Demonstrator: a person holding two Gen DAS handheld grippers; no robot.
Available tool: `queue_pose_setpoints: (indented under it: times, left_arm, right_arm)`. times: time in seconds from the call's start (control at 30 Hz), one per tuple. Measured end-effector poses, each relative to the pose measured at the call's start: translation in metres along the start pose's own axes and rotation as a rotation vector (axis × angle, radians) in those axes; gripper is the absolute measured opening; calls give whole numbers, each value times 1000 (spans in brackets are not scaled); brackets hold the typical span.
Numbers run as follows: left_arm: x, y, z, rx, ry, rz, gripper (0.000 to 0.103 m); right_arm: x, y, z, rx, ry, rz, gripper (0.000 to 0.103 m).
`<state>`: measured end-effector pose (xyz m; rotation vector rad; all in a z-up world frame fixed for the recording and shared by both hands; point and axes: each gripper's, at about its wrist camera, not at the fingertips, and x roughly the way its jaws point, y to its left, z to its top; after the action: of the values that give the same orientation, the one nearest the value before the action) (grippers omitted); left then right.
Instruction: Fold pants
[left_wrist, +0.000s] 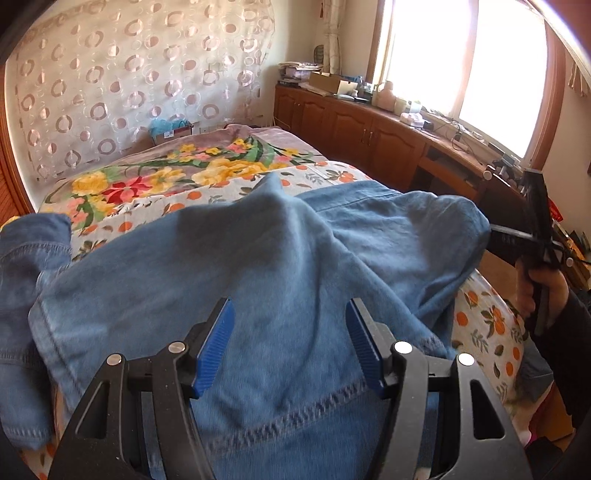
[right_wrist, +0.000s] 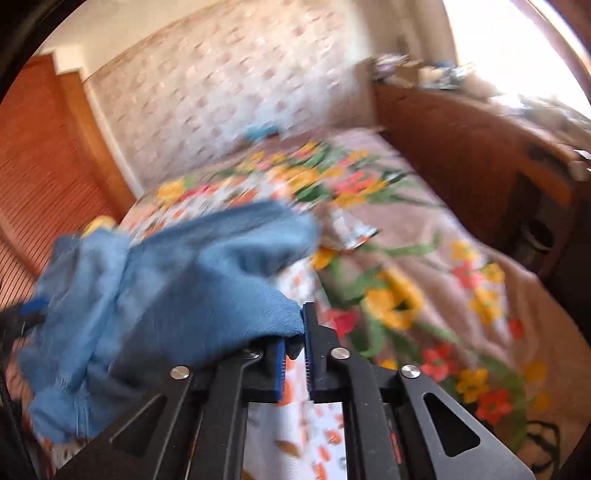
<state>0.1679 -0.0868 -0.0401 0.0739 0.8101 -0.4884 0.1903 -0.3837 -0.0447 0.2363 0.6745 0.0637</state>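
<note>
Blue denim pants (left_wrist: 258, 258) lie bunched across the near end of the bed. My left gripper (left_wrist: 290, 306) is open over them. Its blue pads (left_wrist: 218, 347) stand wide apart with cloth between them and their ribbed faces bare. At the right, a hand holds my right gripper (left_wrist: 493, 230), whose tips sit in the raised edge of the pants. In the blurred right wrist view, my right gripper (right_wrist: 301, 317) is shut on a fold of the pants (right_wrist: 184, 277), with the jaws nearly together. The rest of the cloth hangs to the left.
The bed carries an orange-print sheet (left_wrist: 491, 325) and a floral blanket (left_wrist: 192, 170) farther back. Wooden cabinets (left_wrist: 369, 129) with a cluttered top run along the right under a bright window. A patterned curtain (left_wrist: 129, 74) covers the far wall.
</note>
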Motion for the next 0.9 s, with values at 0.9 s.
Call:
queue_pose_setpoints:
  times: [0.9]
  left_arm:
    - [-142, 72, -79, -201, -174, 206, 64]
  right_arm:
    - [-83, 316, -35, -451, -46, 543, 7]
